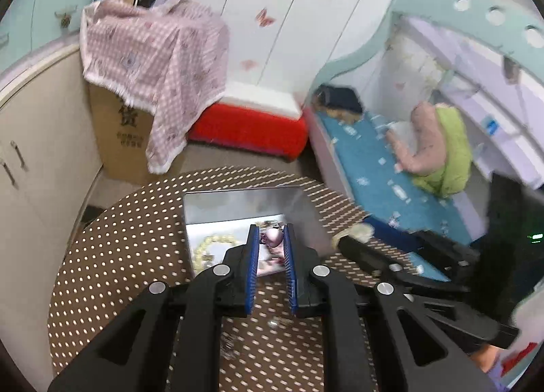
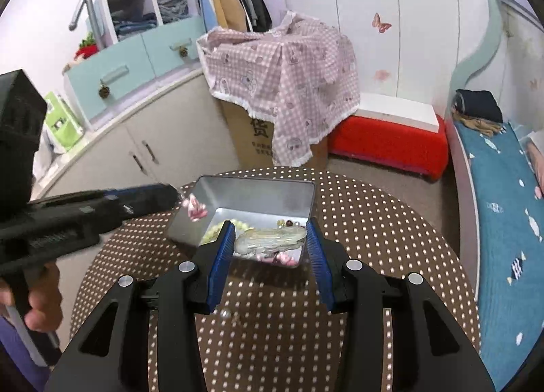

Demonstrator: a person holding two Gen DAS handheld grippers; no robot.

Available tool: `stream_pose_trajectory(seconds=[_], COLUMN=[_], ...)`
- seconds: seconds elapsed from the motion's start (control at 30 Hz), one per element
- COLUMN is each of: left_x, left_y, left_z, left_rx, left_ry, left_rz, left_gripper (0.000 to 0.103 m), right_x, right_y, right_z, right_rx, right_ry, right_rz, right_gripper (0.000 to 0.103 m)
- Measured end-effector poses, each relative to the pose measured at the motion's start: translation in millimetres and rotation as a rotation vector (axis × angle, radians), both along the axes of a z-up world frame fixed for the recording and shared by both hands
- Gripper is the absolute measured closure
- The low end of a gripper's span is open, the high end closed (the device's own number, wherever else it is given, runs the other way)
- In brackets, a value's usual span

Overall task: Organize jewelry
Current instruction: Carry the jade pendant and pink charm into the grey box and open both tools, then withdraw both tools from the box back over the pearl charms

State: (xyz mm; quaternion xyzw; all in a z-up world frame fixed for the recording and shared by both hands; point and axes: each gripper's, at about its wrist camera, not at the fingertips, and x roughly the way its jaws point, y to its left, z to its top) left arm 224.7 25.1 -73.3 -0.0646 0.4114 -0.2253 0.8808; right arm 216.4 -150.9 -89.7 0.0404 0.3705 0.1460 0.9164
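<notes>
A silver metal tin stands on the round dotted table. It holds a yellow bead bracelet, a clear bead piece and small pink pieces. My left gripper is shut on a pink bead piece and holds it over the tin; in the right wrist view the piece dangles from its tip above the tin's left rim. My right gripper is open, just above the tin's near edge. A loose pearl lies on the table under it.
Behind the table stand a cardboard box under a pink checked cloth, a red stool and beige cabinets. A bed with a blue cover runs along the right. More small jewelry lies on the table near me.
</notes>
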Motion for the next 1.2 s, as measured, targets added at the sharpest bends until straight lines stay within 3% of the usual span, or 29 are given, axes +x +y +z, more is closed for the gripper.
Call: stream_pose_trajectory(seconds=[0.13, 0.27, 0.5, 0.57, 0.67, 0.8, 0.93, 1.0, 1.2], left_x=[19, 22, 17, 16, 12, -6, -41, -56, -90], left_y=[-5, -8, -7, -6, 1, 16, 28, 34, 52], left_z=[-24, -35, -42, -42, -37, -14, 10, 13, -5], left_rx=[0.024, 0.075, 0.081, 0.087, 0.07, 0.062, 0.061, 0.061, 0.06], left_ry=[0.073, 0.079, 0.081, 0.076, 0.054, -0.035, -0.147, -0.173, -0.162], left_rz=[0.007, 0.023, 0.021, 0.048, 0.064, 0.136, 0.182, 0.208, 0.249], left_gripper=[0.09, 0.09, 0.088, 0.08, 0.069, 0.034, 0.024, 0.023, 0.023], right_x=[23, 33, 37, 36, 30, 14, -10, -25, -61], right_y=[14, 24, 24, 23, 19, 11, 4, 2, 3], right_z=[-15, -30, -41, -40, -33, -13, 4, 8, -6], right_rx=[-0.033, -0.064, -0.055, -0.051, -0.037, -0.015, 0.006, 0.009, -0.02], right_ry=[0.047, 0.079, 0.095, 0.089, 0.068, 0.016, -0.032, -0.056, -0.061], right_rz=[0.015, 0.023, 0.024, 0.02, 0.006, -0.002, -0.006, -0.005, -0.012], right_gripper=[0.06, 0.06, 0.059, 0.059, 0.05, 0.044, 0.041, 0.041, 0.04])
